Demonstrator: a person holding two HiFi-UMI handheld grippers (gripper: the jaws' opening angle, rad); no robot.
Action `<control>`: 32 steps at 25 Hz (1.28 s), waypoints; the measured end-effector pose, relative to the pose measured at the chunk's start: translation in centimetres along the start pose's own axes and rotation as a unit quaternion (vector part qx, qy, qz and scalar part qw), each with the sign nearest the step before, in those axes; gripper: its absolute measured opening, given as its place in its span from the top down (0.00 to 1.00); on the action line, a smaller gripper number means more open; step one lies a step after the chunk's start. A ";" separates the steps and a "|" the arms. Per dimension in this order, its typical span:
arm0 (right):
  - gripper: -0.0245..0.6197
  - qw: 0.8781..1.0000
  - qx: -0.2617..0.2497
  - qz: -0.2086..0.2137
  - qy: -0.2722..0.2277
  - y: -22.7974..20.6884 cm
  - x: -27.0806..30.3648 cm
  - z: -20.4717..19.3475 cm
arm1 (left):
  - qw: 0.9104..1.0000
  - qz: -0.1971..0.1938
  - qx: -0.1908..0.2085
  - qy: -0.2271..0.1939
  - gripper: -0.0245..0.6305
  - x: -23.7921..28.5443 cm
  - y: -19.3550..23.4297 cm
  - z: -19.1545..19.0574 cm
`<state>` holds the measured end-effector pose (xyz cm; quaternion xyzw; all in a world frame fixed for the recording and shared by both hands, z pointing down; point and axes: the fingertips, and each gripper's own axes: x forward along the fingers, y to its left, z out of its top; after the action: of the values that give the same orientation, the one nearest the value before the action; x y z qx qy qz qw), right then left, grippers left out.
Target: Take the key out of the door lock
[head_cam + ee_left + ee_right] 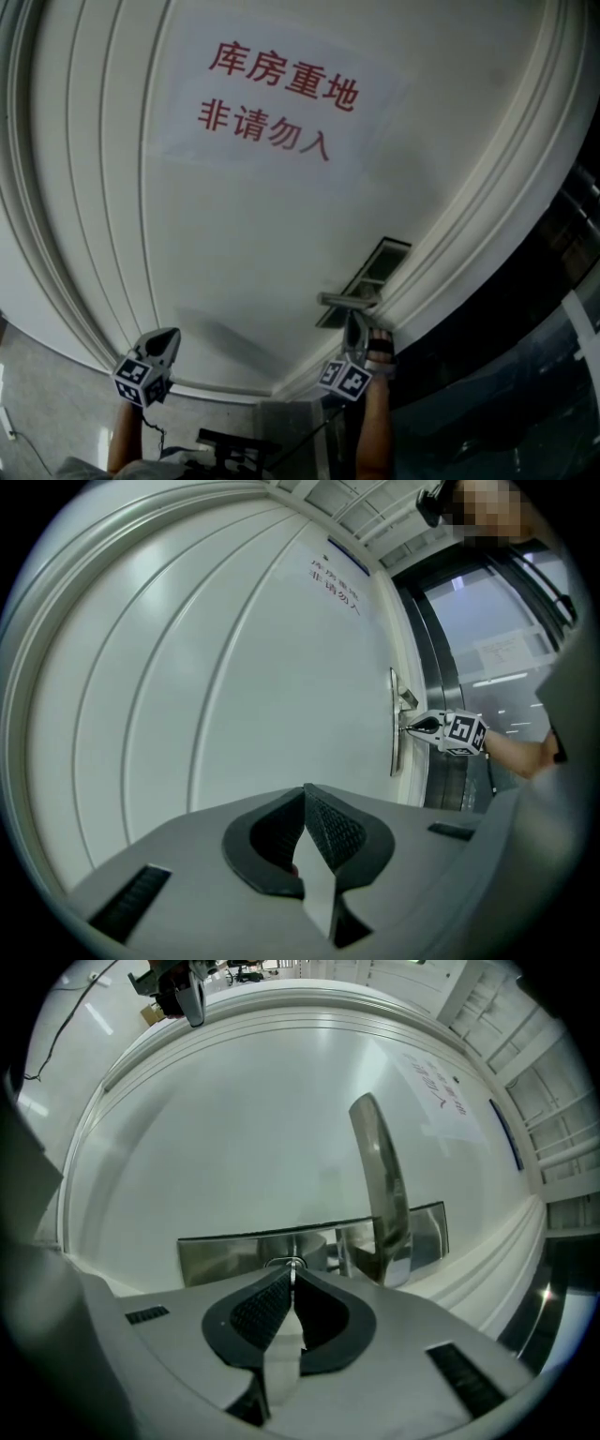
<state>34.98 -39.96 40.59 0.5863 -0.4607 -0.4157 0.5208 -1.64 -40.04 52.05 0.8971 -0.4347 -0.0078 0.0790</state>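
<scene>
L gripper (165, 339) hangs clenched on nothing, pads pressed together, clear of the white door (262, 234). Paper sign (277, 94) w/ 2 rows of red characters sits higher up the door. R gripper (354, 323) is pinched tight on the key (289, 1262), a thin silver sliver seen edge-on, seated in the lock of the steel plate (225, 1255), just beside 1 lever handle (380, 1185).

White door (234, 244) bears a paper sign (281, 94), a steel lock plate (225, 1252) and handle (380, 1176)
</scene>
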 end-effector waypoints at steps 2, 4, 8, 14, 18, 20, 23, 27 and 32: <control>0.93 1.000 -0.006 0.002 0.001 0.0 0.0 0.0 | 1.000 0.002 0.000 -0.001 0.96 -0.3 0.1 -0.1; 0.93 1.000 -0.012 0.003 0.003 0.1 0.0 0.0 | 1.000 0.005 -0.001 -0.001 0.96 -0.6 0.2 -0.1; 0.93 0.999 -0.033 0.008 0.007 0.1 -0.2 0.0 | 1.000 0.009 -0.003 -0.001 0.96 -1.3 0.3 -0.2; 0.93 0.998 -0.058 0.010 0.012 0.2 -0.1 -0.1 | 1.000 0.012 -0.001 -0.005 0.96 -1.7 0.5 0.0; 0.93 0.998 -0.062 0.008 0.010 -0.1 -0.7 0.0 | 1.000 0.011 -0.002 -0.006 0.96 -1.8 0.5 0.1; 0.93 0.999 -0.049 0.011 0.007 0.0 -0.8 -0.1 | 1.000 0.011 -0.002 -0.007 0.96 -1.8 0.5 0.1; 0.93 0.999 -0.048 0.010 0.009 0.1 -0.8 -0.2 | 1.000 0.009 -0.001 -0.007 0.96 -1.8 0.3 0.0; 0.93 0.999 -0.047 0.005 0.009 0.0 -0.9 -0.1 | 1.000 0.007 0.000 -0.005 0.96 -1.9 0.2 -0.1; 0.93 0.999 -0.041 0.008 0.013 0.1 -0.9 -0.1 | 1.000 0.008 0.000 -0.006 0.96 -2.1 0.3 0.0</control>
<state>34.90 -39.03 40.67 0.5661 -0.4407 -0.4223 0.5540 -3.20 -38.57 52.03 0.8935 -0.4423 -0.0125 0.0761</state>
